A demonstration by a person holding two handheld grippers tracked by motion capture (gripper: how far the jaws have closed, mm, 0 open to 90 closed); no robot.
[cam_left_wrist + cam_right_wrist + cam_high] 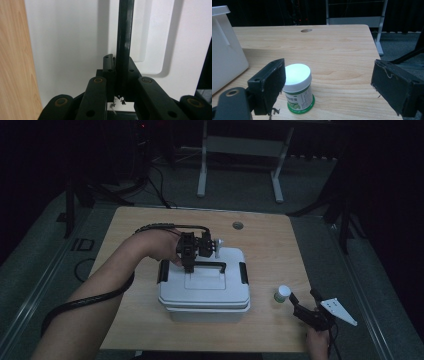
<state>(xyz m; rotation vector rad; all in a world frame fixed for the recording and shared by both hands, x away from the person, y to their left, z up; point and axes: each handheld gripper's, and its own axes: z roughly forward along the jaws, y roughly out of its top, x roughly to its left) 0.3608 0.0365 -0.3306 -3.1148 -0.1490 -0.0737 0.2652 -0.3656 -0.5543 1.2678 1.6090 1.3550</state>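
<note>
Left gripper [119,75] jaws clamped on black handle [124,37] of white box [204,285]. Right gripper [328,82] jaws wide apart; left pad just beside small white-capped bottle [298,87] standing on the wooden table [270,245].

The black carry handle [124,37] on the white box [204,287] runs out past the top edge of the left gripper view, and its lower end is buried between the closed jaws of the left hand-held gripper [119,67], so the contact itself is hidden. From above, that hand-held gripper covers the handle's left end. The small white part [219,243] behind it is too small to identify. In the right gripper view, the near jaw hides the left side of the green-and-white bottle [297,88]; its label print is too fine to read. The box is cut off at that view's left edge. The room beyond the tabletop [270,245] is too dark to read.
</note>
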